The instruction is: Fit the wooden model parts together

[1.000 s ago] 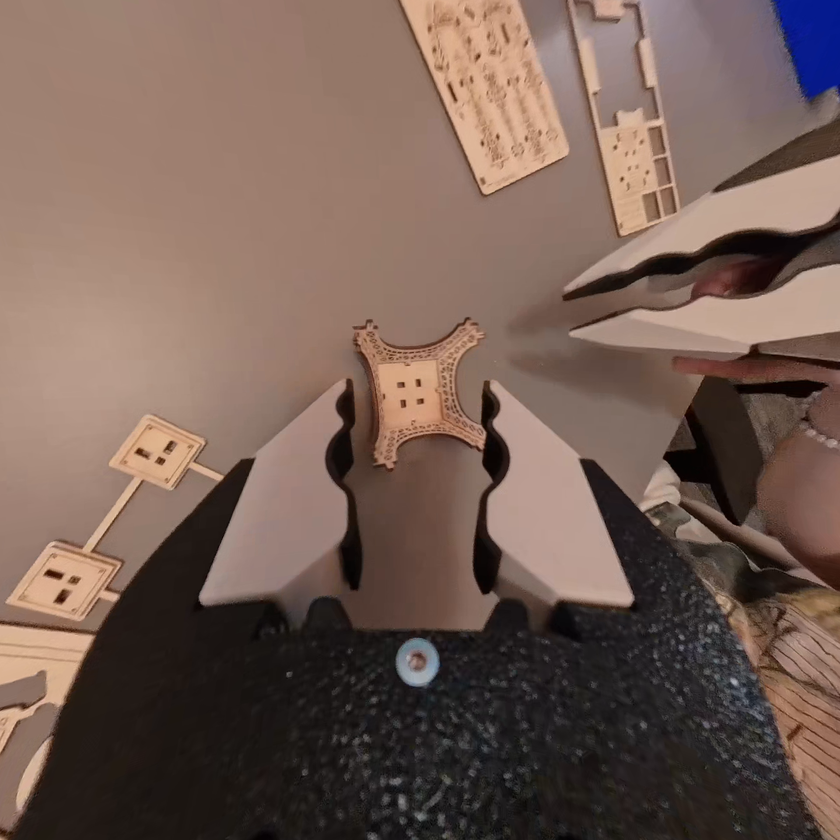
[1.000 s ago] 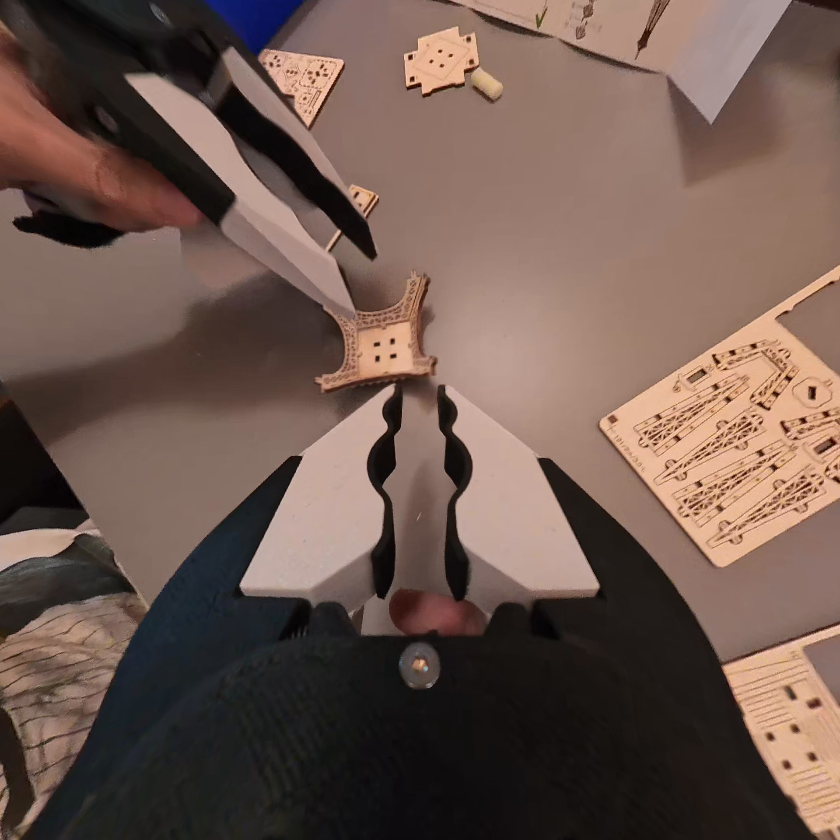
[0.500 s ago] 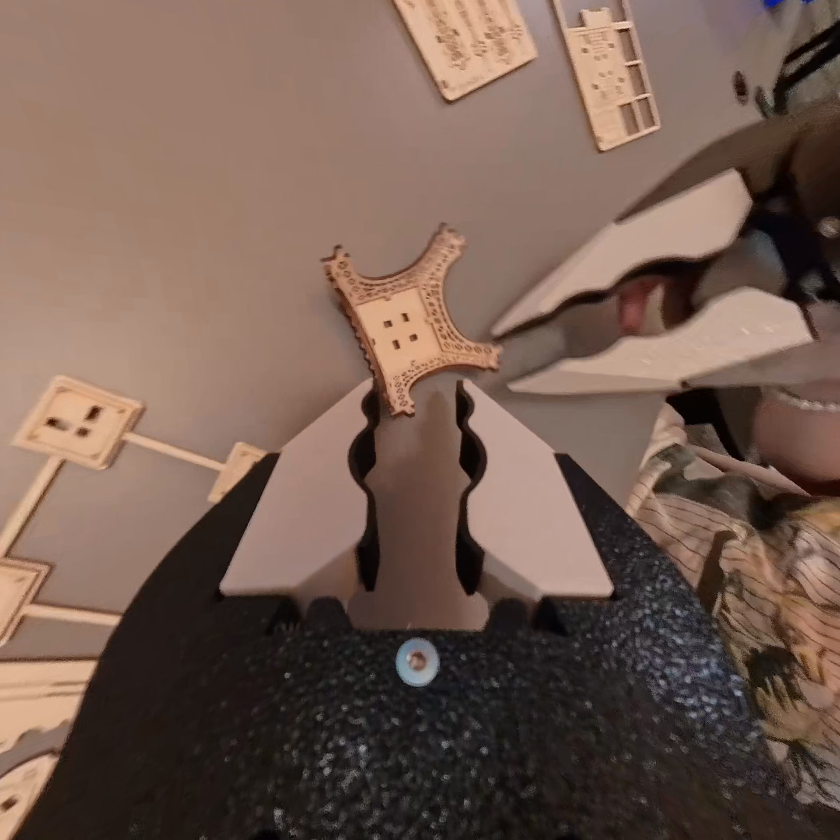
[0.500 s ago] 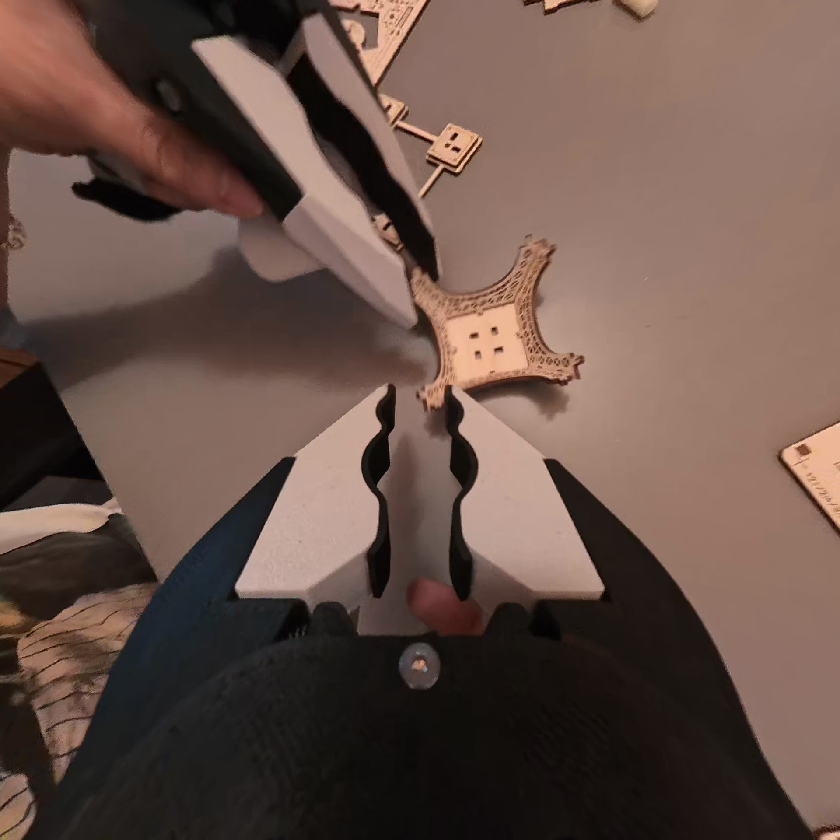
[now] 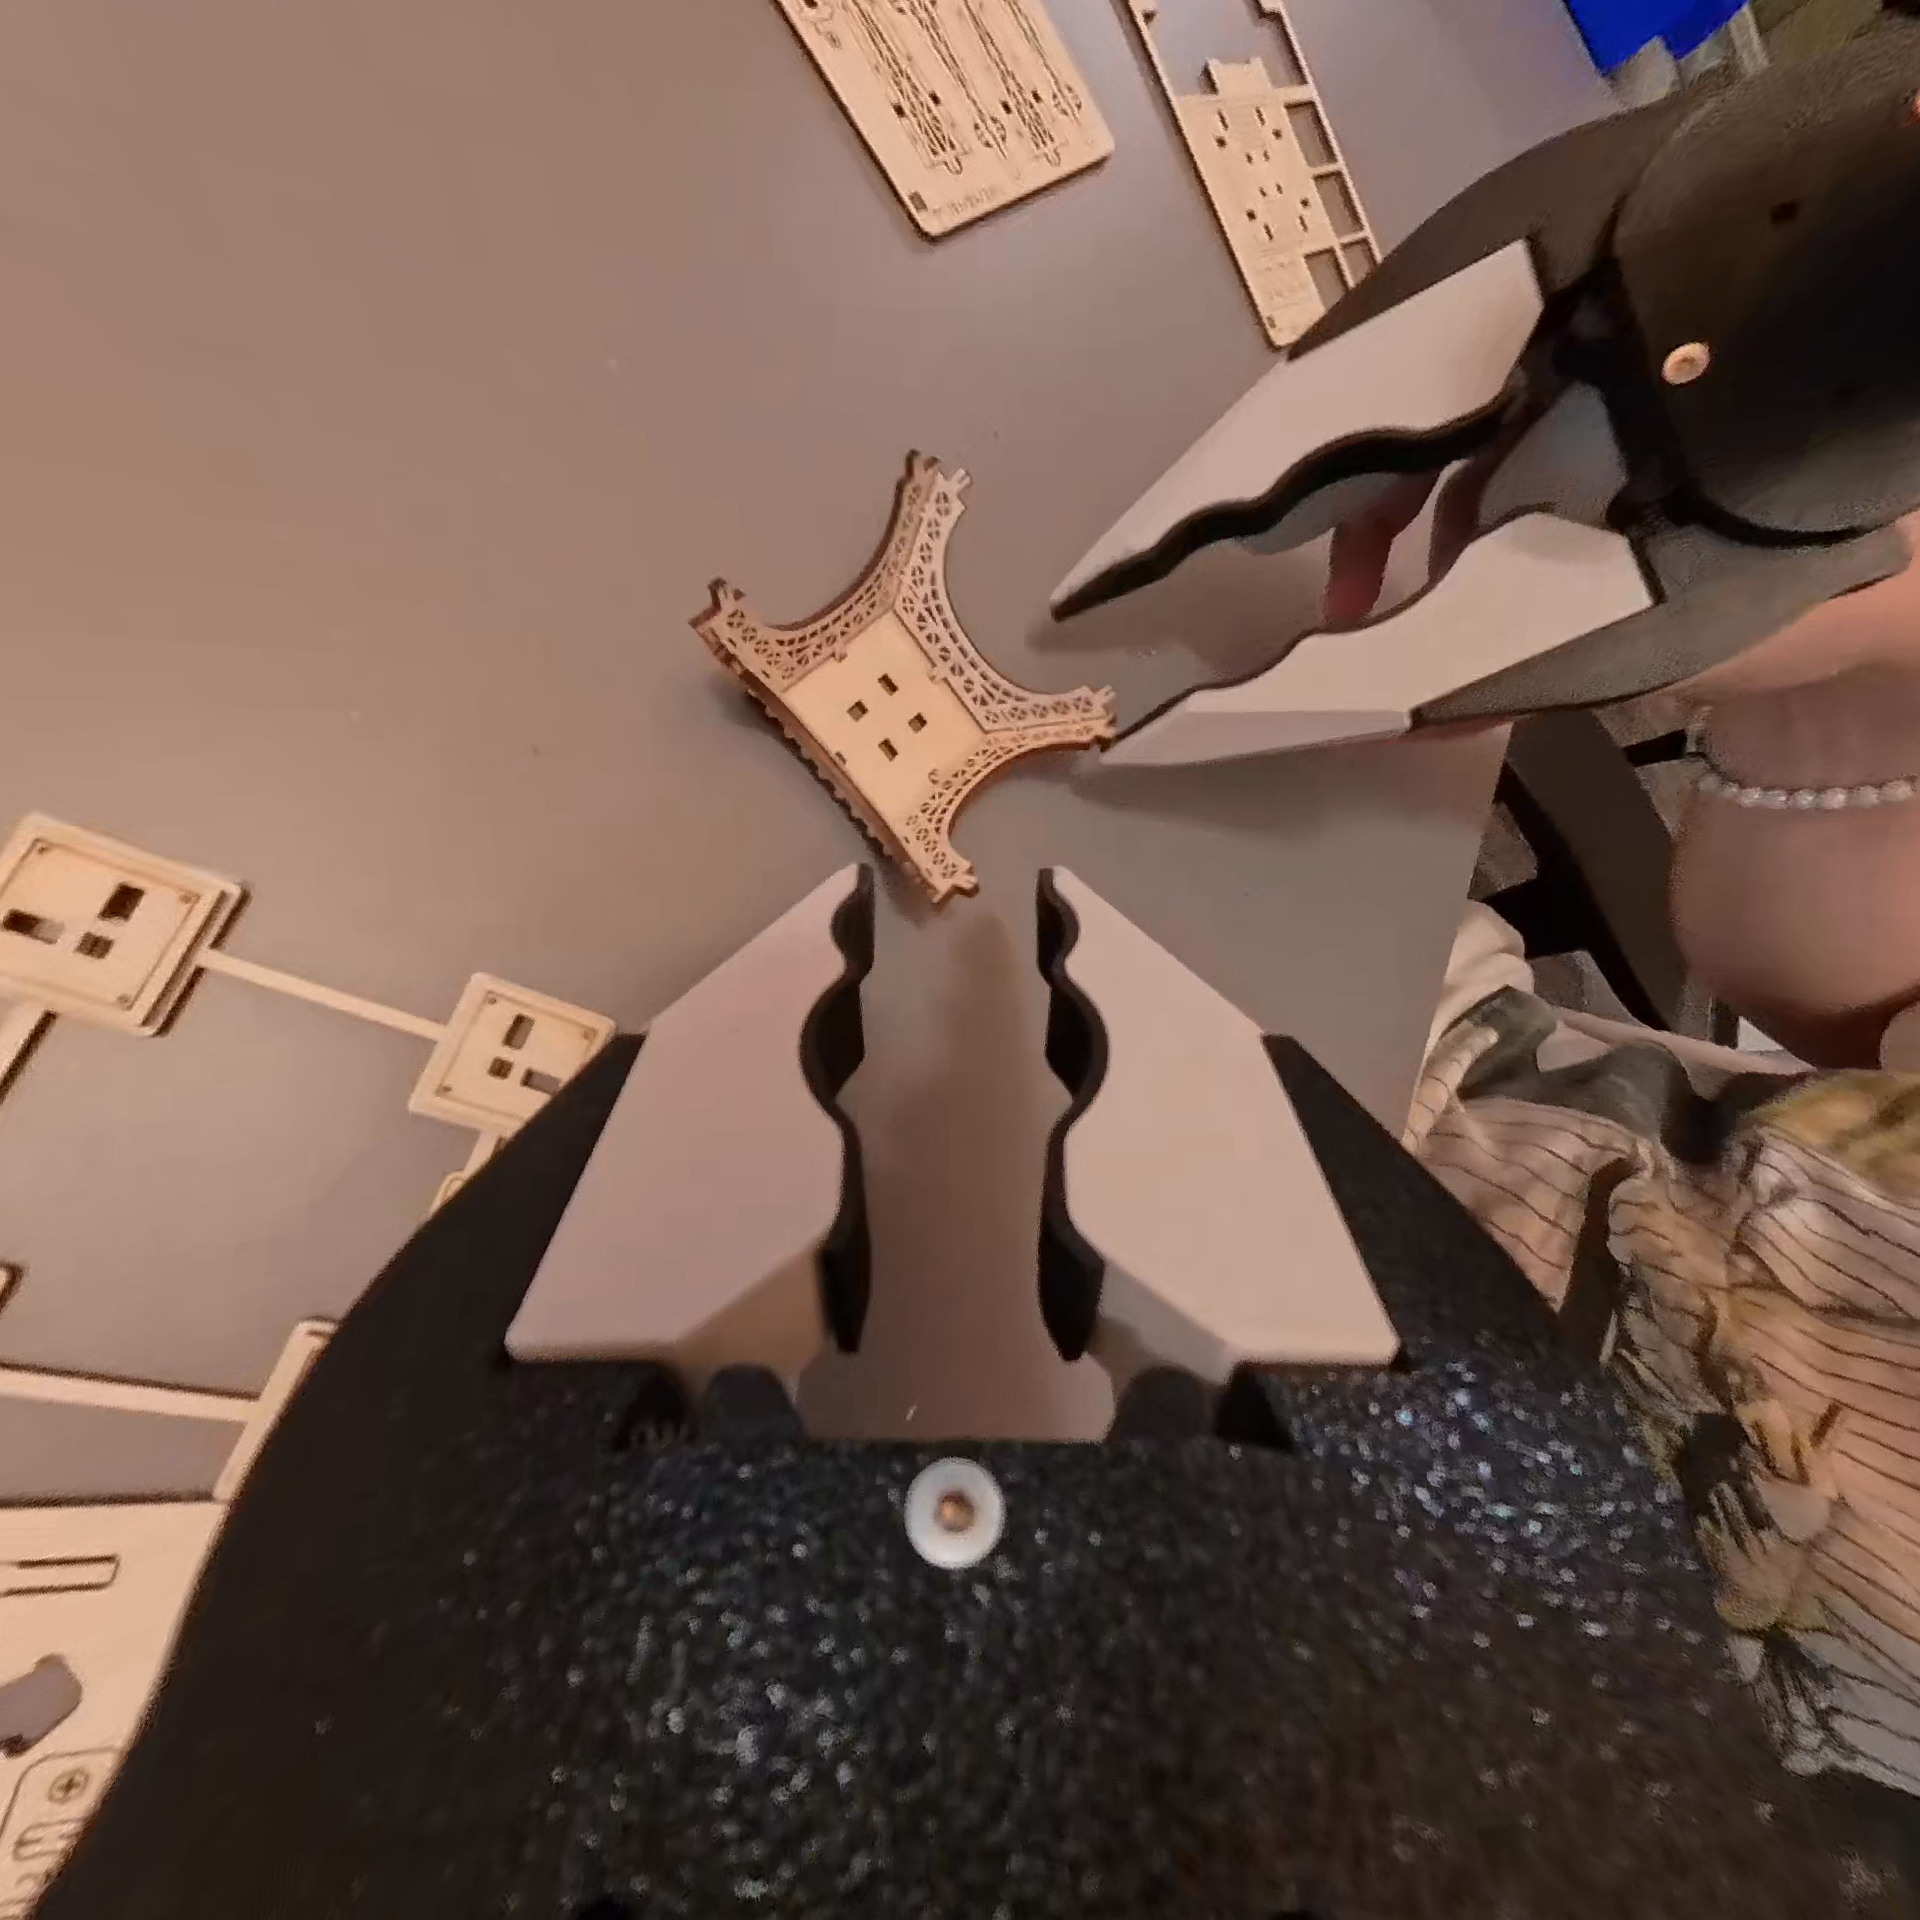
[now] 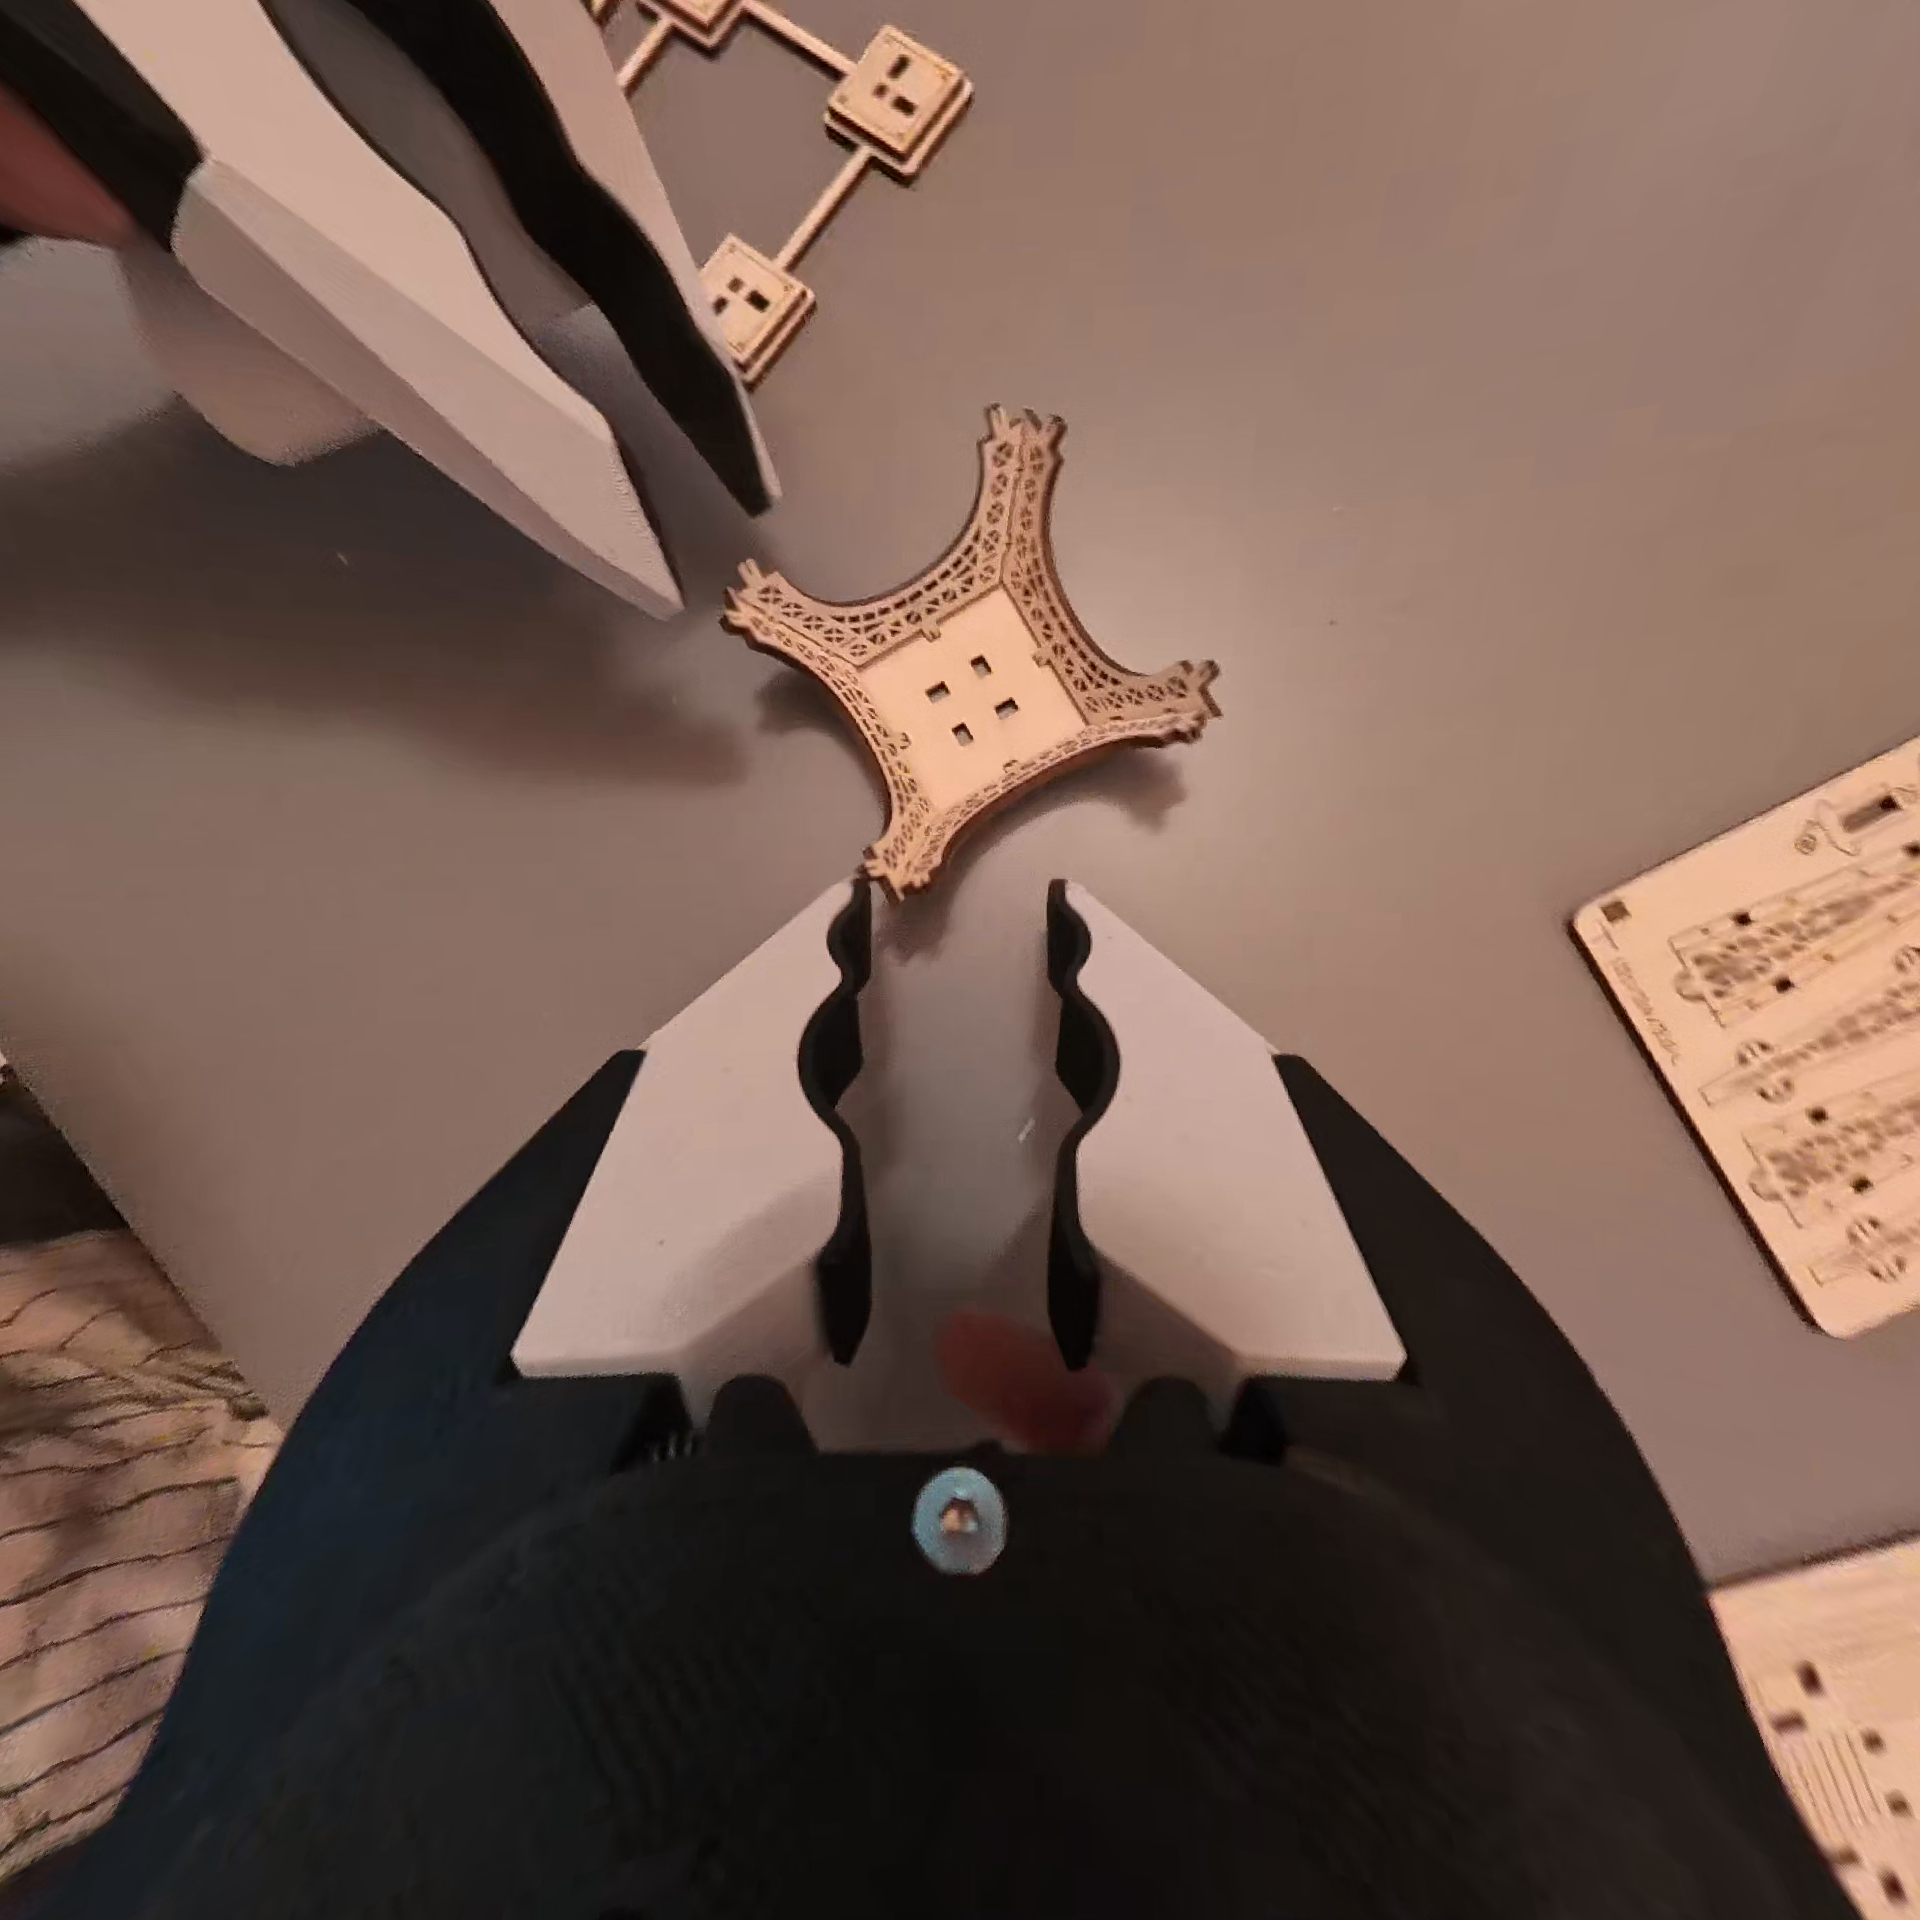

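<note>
Both our grippers, left [image 5: 954, 883] and right [image 6: 954, 894], hold their fingers moderately apart and empty, the wooden lattice base [image 6: 971, 665] lying just beyond their tips.

Grey matte table [image 5: 416, 468], surface plain, lit warm and dim, soft shadows. Its near edge shows at lower left in the right wrist view [image 6: 62, 1091]. Past that edge, striped patterned fabric [image 5: 1714, 1299]. Dark chair frame [image 5: 1590, 862] beyond the table's edge. Blue patch [image 5: 1662, 31] at far corner, unclear.
</note>
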Available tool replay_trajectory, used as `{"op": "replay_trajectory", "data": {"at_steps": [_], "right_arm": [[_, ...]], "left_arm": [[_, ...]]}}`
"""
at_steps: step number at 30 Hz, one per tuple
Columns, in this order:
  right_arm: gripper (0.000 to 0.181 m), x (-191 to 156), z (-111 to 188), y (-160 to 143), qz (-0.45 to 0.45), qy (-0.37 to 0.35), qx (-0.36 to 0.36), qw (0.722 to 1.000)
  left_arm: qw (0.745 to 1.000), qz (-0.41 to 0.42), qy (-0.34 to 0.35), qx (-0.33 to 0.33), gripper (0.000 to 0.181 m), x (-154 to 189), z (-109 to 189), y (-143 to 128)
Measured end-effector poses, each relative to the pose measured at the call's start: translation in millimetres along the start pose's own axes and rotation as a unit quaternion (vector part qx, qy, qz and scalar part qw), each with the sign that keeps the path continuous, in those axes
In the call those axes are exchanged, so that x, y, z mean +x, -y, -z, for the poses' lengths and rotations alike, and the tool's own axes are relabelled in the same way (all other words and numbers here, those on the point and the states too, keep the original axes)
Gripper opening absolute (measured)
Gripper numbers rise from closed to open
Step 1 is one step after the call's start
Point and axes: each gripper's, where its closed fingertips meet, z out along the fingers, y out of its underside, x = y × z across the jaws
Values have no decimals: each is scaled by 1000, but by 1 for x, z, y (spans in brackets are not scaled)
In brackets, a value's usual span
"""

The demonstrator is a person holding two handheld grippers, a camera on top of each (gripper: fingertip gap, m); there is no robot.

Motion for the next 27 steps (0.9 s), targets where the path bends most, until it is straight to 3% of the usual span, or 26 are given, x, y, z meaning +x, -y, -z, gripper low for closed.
{"op": "replay_trajectory", "data": {"at_steps": [3, 8, 10, 13, 16, 19, 27], "right_arm": [[28, 10, -5, 1, 3, -13, -2, 1000], [28, 87, 11, -3, 6, -156, -13, 988], [28, 83, 12, -2, -15, -121, -4, 993], [29, 42, 15, 12, -9, -23, 35, 999], [32, 22, 7, 17, 16, 9, 34, 999], [34, 29, -7, 15, 23, 2, 7, 1000], [32, 85, -13, 27, 44, -98, -19, 994]], "left_arm": [[1000, 9, 5, 15, 28, -7, 3, 1], [999, 17, -6, 38, 28, -11, 13, 3], [999, 15, -8, 47, 28, -12, 15, 5], [999, 16, 2, 52, 28, -21, 18, 5], [998, 27, -1, 61, 28, -27, 18, 5], [997, 34, -13, 72, 28, -28, 18, 7], [995, 48, -15, 90, 28, -39, 23, 9]]}}
